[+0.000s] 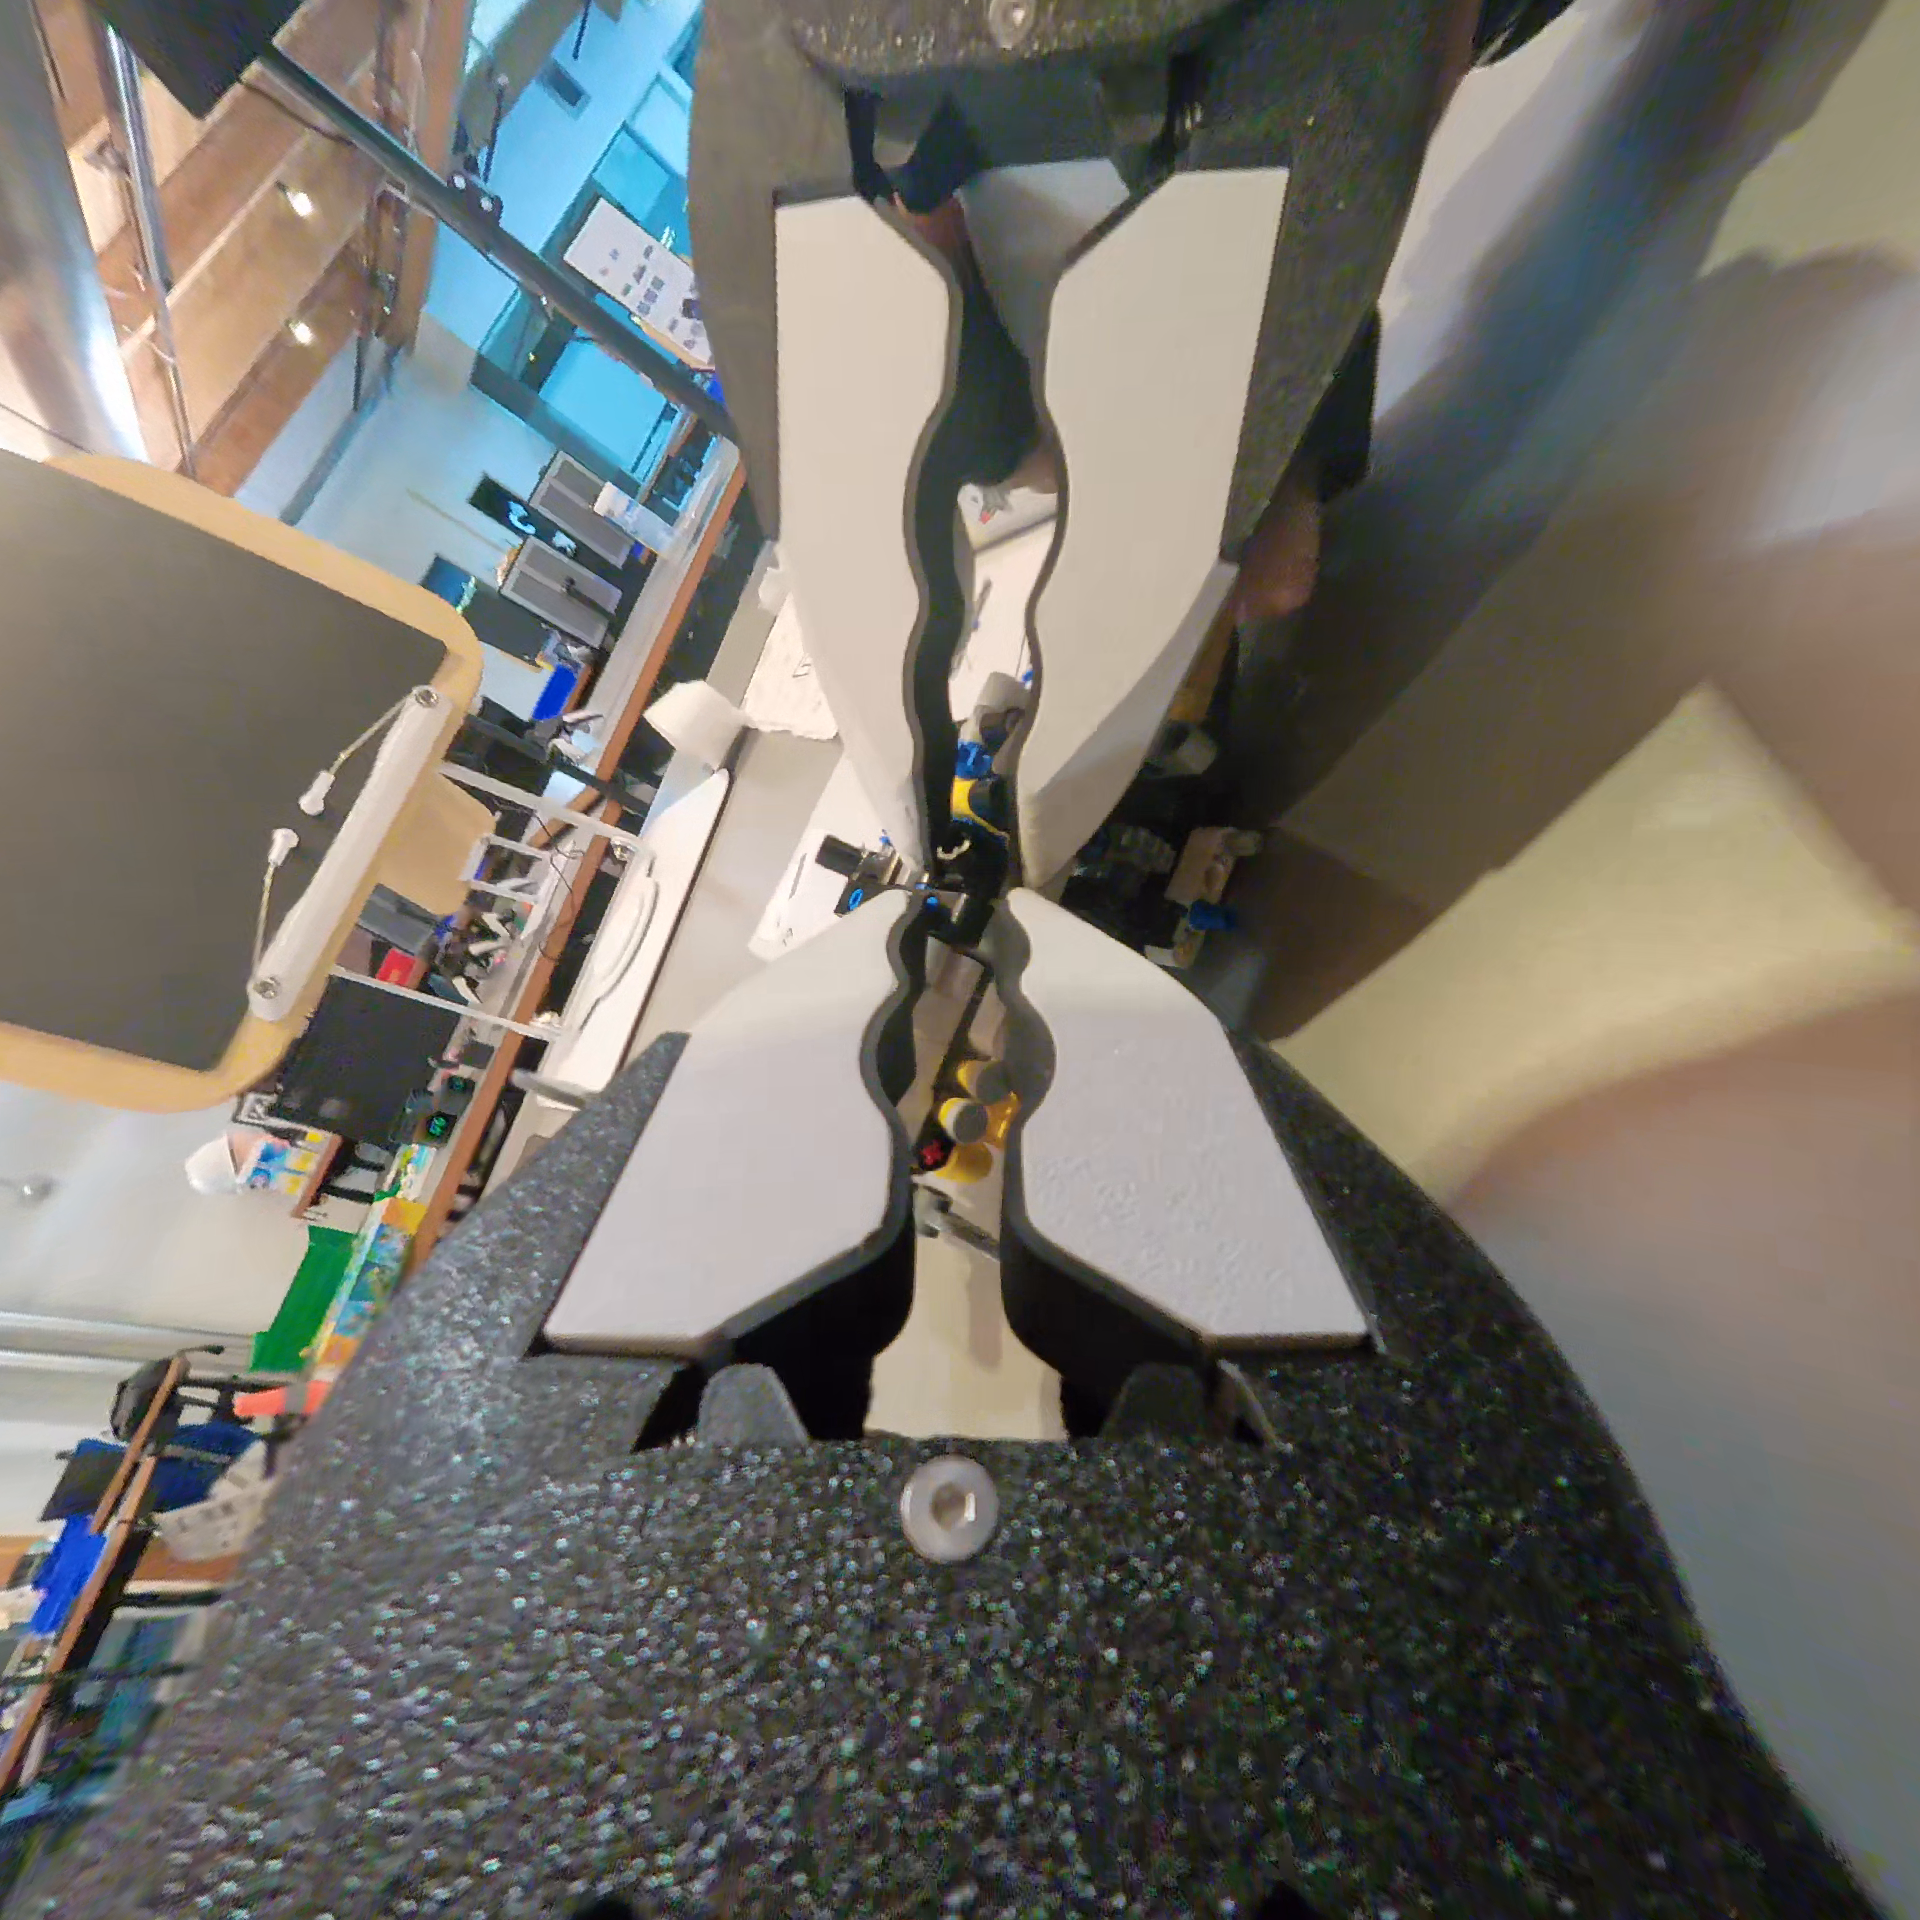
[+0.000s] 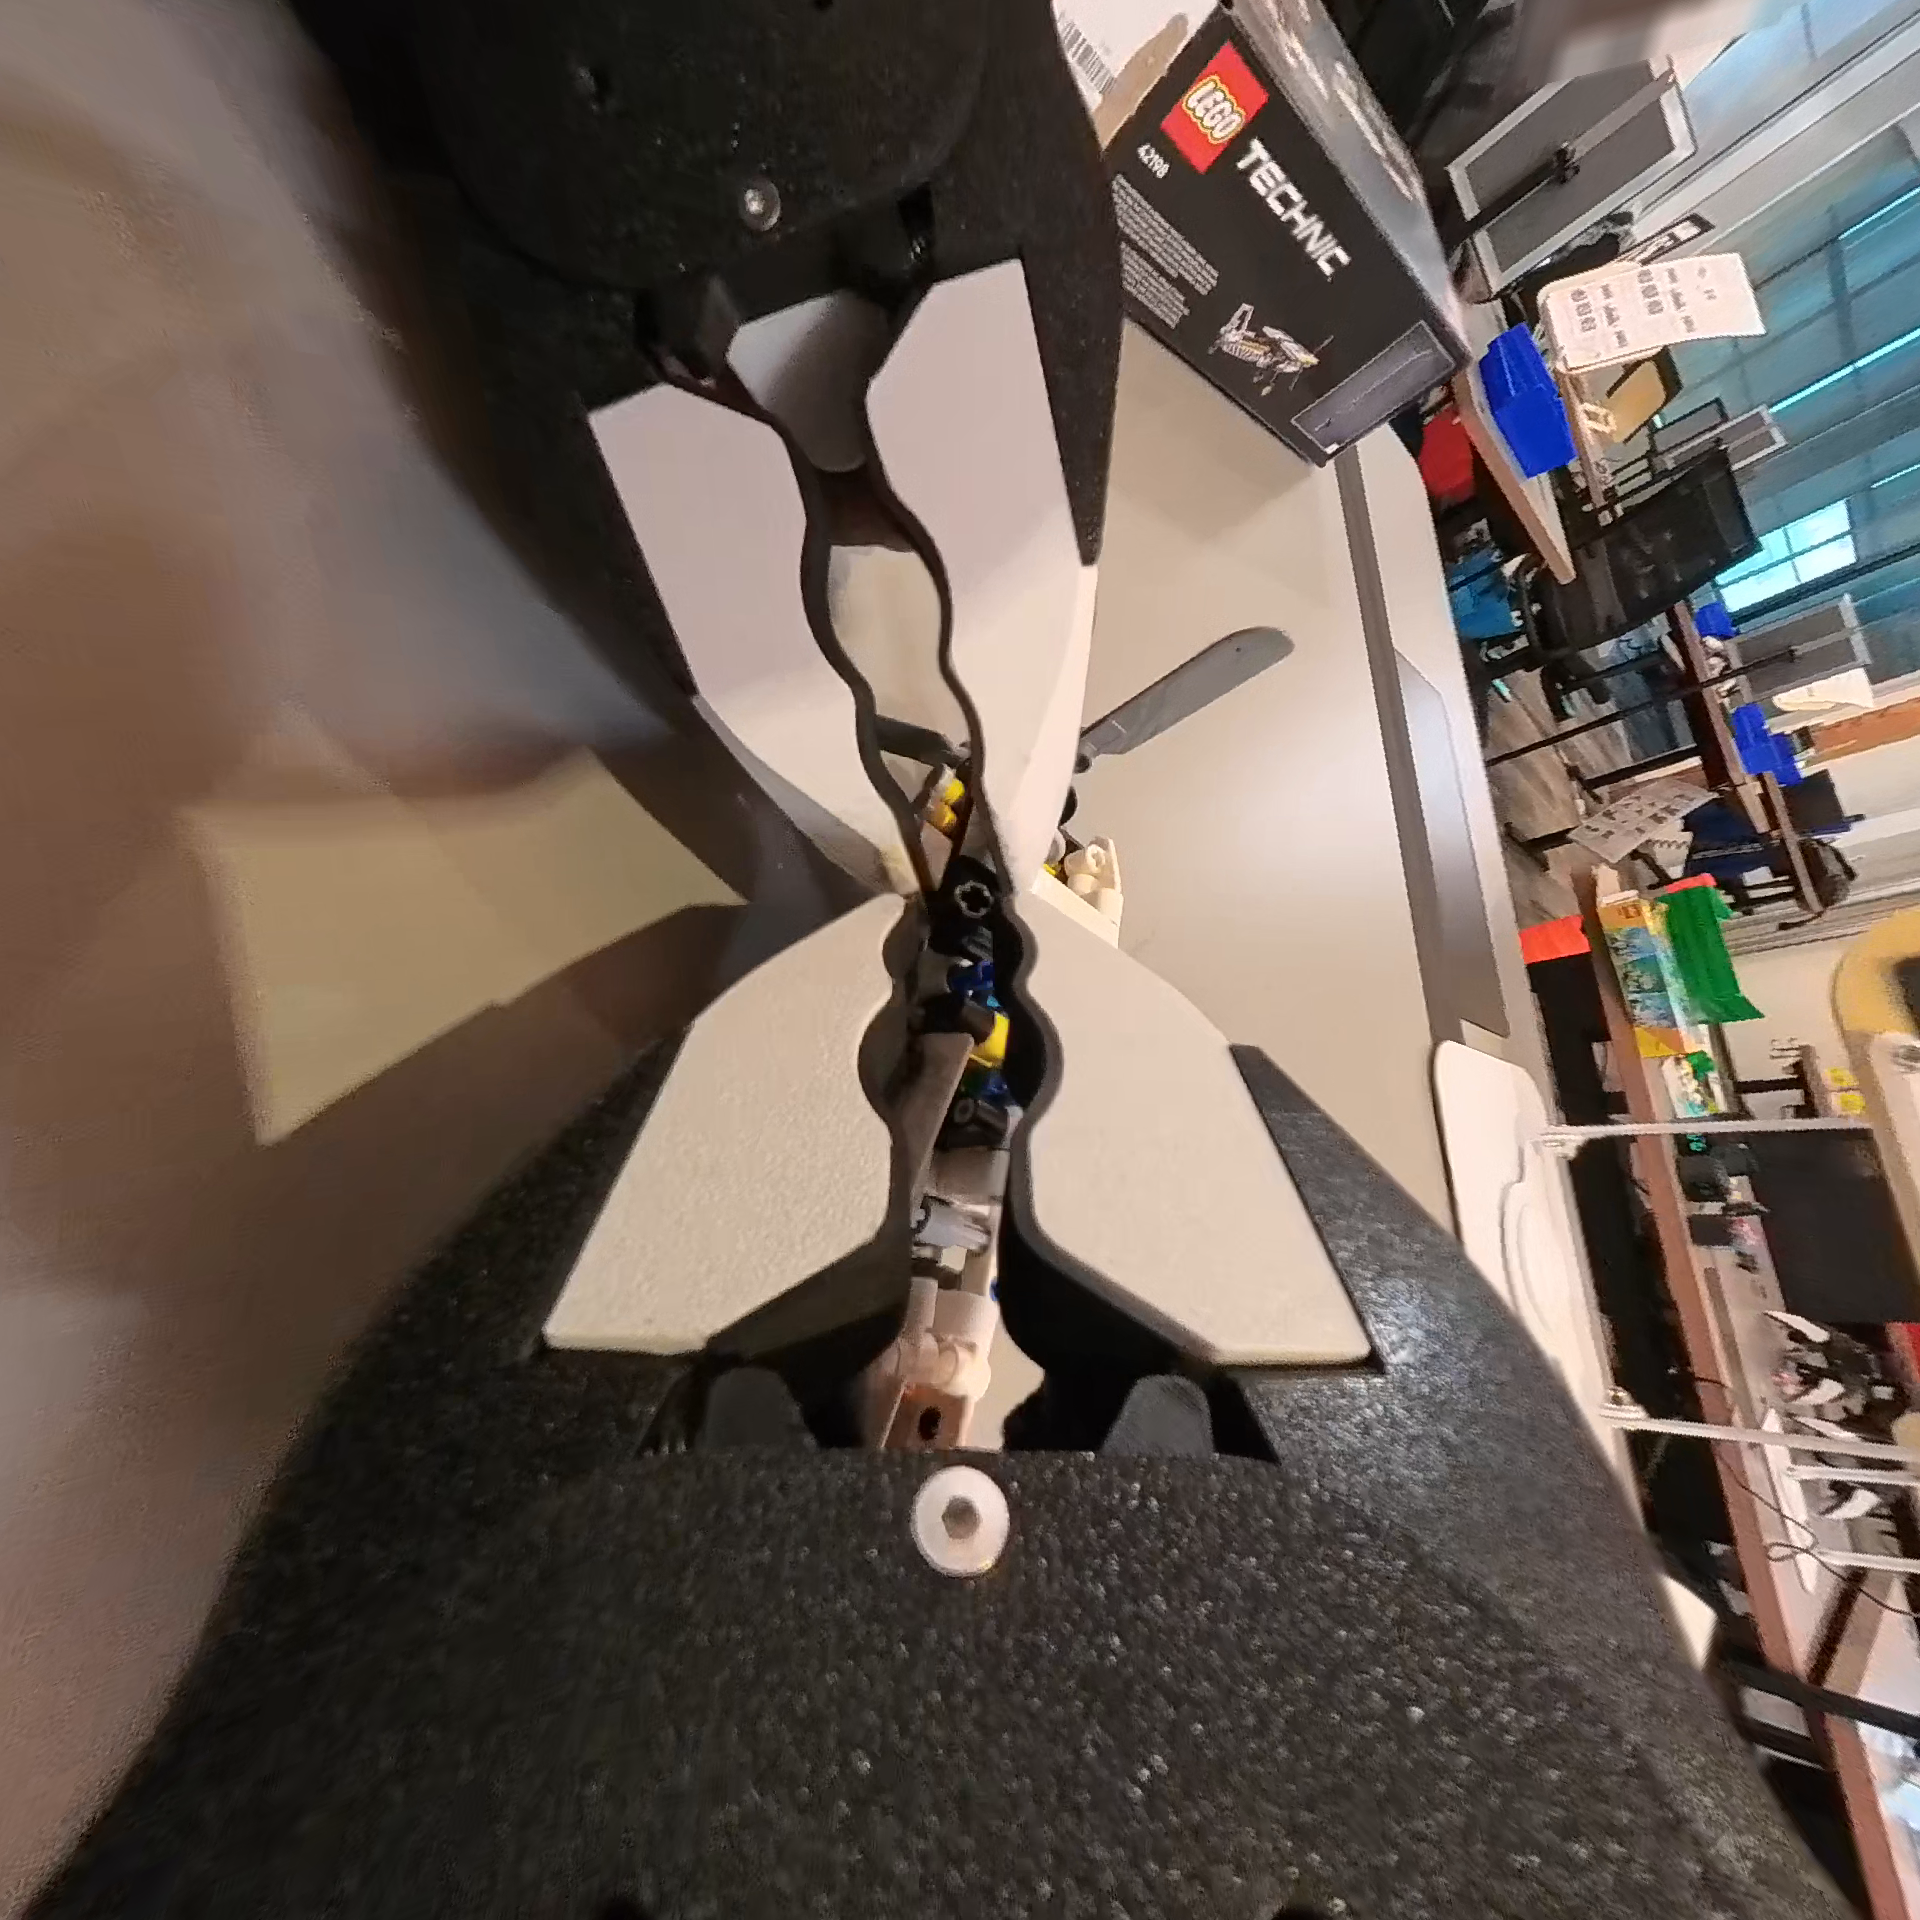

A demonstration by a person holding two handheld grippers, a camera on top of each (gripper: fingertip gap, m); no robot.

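White tabletop (image 2: 1236, 1039) in cluttered workshop, shelves and desks behind. Left gripper (image 1: 954, 906) and right gripper (image 2: 961, 906) meet tip to tip over it, jaws narrow, each nipping small toy-brick model of black, yellow, blue and white plastic parts (image 2: 968, 894). Black cross-hole piece of model sits between right fingertips. Grey plastic blade (image 2: 1195, 681) juts out beyond left gripper. Black cardboard box (image 2: 1278, 239) on tabletop bears red logo, white lettering, small product picture; wording not given

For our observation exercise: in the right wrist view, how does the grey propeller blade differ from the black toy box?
The grey propeller blade is slim, plain and partly hidden; the black toy box is bulky, printed and in plain view. Both show against the white table.
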